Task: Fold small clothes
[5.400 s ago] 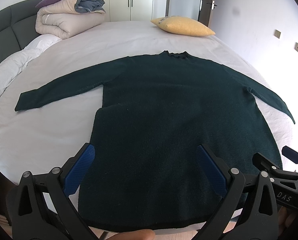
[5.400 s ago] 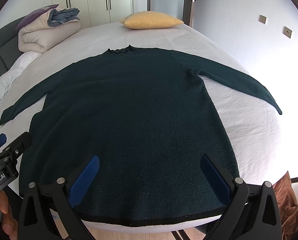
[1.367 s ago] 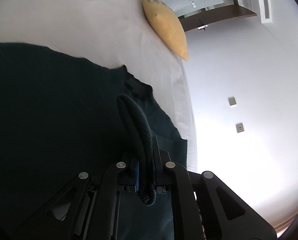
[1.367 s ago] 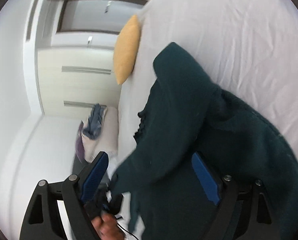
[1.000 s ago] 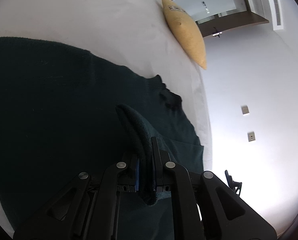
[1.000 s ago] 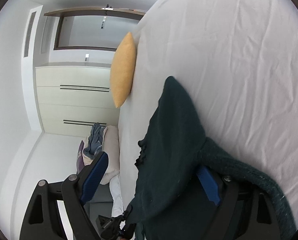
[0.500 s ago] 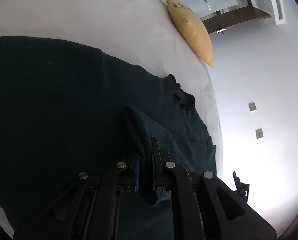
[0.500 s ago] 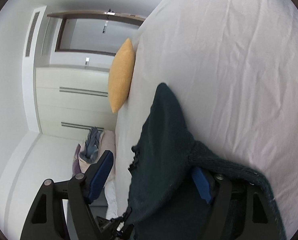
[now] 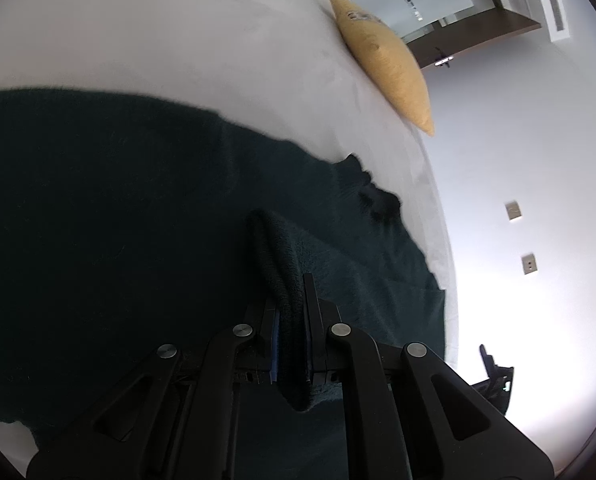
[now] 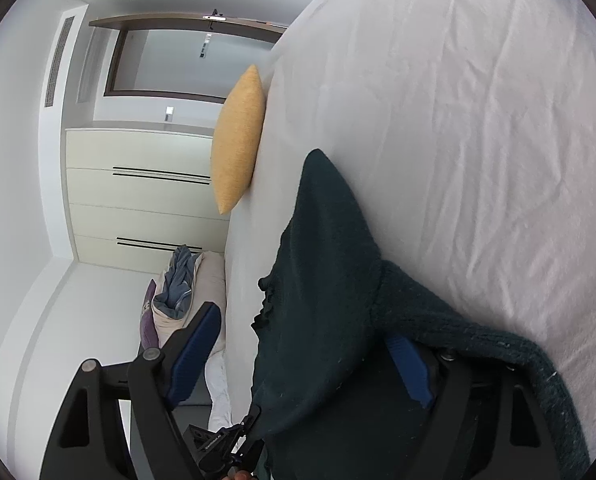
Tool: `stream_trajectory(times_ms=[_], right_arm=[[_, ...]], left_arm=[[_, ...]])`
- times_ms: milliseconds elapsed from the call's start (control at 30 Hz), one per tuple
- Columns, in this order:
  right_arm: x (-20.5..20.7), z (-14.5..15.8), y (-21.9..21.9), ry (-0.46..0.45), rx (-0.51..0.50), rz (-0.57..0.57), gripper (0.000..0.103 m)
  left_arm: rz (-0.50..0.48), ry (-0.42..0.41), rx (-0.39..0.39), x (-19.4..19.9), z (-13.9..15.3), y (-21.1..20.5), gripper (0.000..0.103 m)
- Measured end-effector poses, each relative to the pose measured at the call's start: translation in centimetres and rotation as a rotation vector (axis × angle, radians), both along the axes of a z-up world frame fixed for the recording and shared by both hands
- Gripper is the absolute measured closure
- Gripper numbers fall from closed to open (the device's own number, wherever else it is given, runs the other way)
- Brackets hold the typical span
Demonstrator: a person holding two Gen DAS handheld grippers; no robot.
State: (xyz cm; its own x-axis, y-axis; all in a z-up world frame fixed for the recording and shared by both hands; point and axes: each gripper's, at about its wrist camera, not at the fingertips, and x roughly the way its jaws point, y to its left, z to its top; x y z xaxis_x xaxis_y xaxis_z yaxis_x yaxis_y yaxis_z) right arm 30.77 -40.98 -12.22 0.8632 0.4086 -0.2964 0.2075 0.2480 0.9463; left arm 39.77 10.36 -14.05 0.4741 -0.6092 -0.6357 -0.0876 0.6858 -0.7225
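Sweater (image 9: 138,240) flatter | left gripper (image 9: 292,344) pinching fold | yellow pillow (image 9: 382,60) beyond

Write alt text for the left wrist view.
The left tool is shut on a fold of a dark green sweater, which lies spread over a white bed. A yellow pillow sits at the bed's far edge, beside a white wall.

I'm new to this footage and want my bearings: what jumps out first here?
The dark green sweater dominates, spread over the white bed, with a fold of it pinched in the shut jaws of the left gripper. The right gripper has its jaws open, with sweater fabric draped between them. A yellow pillow lies at the far edge of the bed.
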Motion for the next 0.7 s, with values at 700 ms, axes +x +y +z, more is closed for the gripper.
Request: stream_trajectory(times_ms=[700], right_arm=[[7.1,7.3,-0.4,0.015,-0.269,0.296,0.019]], left_arm=[[-0.106,-0.14,0.373,-2.2,5.3,-4.4,0.089]])
